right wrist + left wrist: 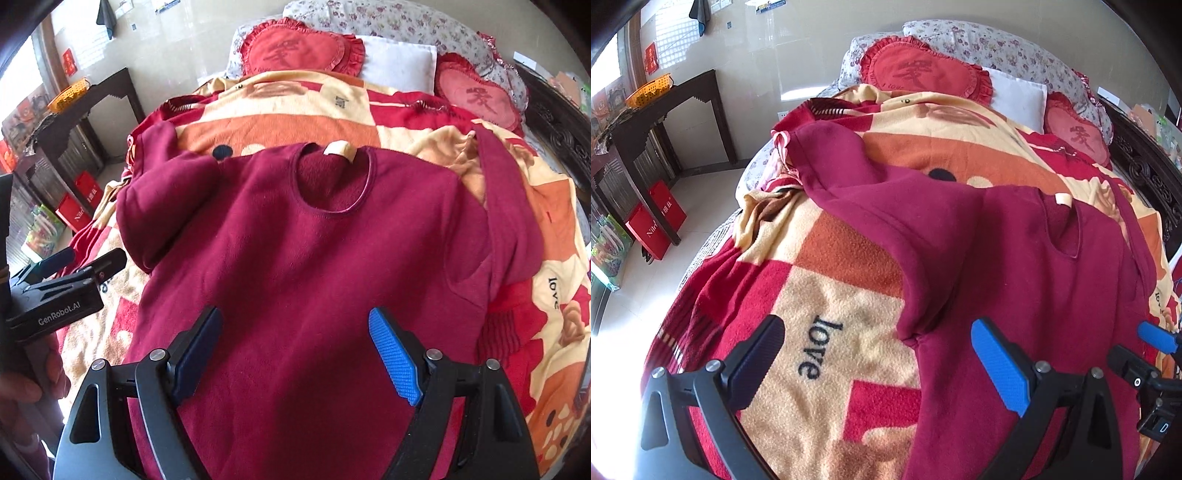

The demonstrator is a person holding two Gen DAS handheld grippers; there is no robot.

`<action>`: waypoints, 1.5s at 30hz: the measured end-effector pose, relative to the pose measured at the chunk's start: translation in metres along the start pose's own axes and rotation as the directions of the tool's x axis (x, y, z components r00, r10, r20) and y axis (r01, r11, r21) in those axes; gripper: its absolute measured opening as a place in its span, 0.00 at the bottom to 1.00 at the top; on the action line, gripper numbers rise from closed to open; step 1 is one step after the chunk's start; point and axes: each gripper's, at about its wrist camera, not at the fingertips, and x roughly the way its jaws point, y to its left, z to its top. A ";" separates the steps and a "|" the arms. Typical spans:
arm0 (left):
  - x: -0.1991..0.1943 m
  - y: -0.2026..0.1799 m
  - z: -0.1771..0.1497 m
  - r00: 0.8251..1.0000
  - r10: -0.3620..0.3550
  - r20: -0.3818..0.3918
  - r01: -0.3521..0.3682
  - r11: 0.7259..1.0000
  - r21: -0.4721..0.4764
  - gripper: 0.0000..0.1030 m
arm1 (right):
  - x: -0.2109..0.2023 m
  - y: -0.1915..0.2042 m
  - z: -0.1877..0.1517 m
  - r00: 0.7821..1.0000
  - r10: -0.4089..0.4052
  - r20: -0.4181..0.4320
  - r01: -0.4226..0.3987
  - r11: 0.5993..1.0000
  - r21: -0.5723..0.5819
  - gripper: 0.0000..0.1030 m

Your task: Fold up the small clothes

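Observation:
A maroon long-sleeved fleece top [314,258] lies flat on the bed, neck opening with a cream label [338,149] toward the pillows, both sleeves spread out. It also shows in the left wrist view [1015,258]. My right gripper [295,325] is open and empty above the top's lower middle. My left gripper [877,332] is open and empty over the top's left side edge, below the left sleeve [827,155]. The left gripper shows at the left edge of the right wrist view [88,258], and the right gripper at the right edge of the left wrist view [1156,336].
A red, orange and cream "love" blanket [820,295] covers the bed. Red heart cushions [295,48] and a white pillow [399,62] lie at the head. A dark console table [661,110] and red bags [657,218] stand on the floor to the left.

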 end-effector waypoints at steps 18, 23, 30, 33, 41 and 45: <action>0.020 0.019 0.021 0.999 0.034 -0.009 -0.034 0.998 -0.050 1.00 | 0.013 0.002 0.010 1.000 0.025 -0.004 -0.025 1.000 0.003 0.63; 0.020 0.020 0.021 0.998 0.059 0.004 -0.059 0.997 -0.055 1.00 | 0.015 0.001 0.011 1.000 0.019 -0.002 -0.019 1.000 0.001 0.63; 0.020 0.013 0.017 0.997 0.072 0.011 -0.072 0.997 -0.033 1.00 | 0.017 0.003 0.010 1.000 0.020 -0.012 -0.020 1.000 -0.006 0.63; 0.021 0.012 0.016 0.999 0.052 0.003 -0.052 0.998 -0.039 1.00 | 0.016 0.004 0.011 1.000 0.014 -0.015 -0.014 1.000 -0.015 0.63; 0.036 0.042 0.043 1.000 -0.030 -0.004 0.029 0.984 -0.177 1.00 | 0.015 0.005 0.012 1.000 0.013 -0.023 -0.013 1.000 -0.023 0.63; 0.039 0.052 0.052 0.999 -0.036 -0.007 0.033 0.974 -0.226 0.97 | 0.016 0.007 0.011 0.999 0.018 -0.029 -0.019 0.999 -0.029 0.63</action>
